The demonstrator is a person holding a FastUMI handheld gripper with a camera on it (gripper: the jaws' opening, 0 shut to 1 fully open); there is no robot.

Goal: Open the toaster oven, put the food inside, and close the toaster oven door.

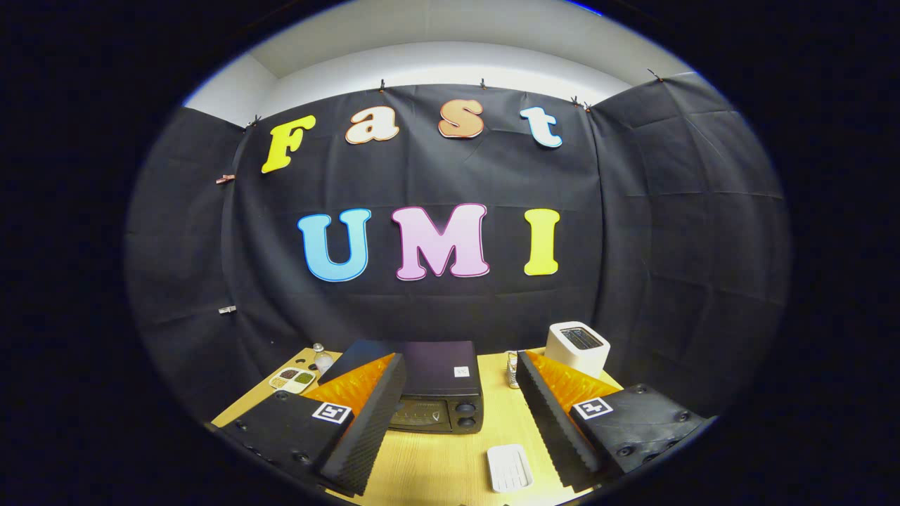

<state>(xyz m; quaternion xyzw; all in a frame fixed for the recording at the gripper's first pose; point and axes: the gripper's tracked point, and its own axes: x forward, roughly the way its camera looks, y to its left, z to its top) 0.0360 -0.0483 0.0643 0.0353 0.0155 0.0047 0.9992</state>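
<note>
A black toaster oven (437,386) stands on the wooden table (436,464) beyond my fingers, its door shut and two knobs on the right of its front. My left finger covers part of its left side. A small white ridged tray (509,467) lies on the table between my fingers, in front of the oven and a little to its right; I cannot tell what is on it. My gripper (457,414) hovers high above the table, open wide, with nothing between the fingers.
A white pop-up toaster (577,348) stands at the table's back right. A small jar (512,370) sits between it and the oven. At the back left lie a divided dish (293,379) of food and a small bottle (323,360). Black cloth walls close the booth.
</note>
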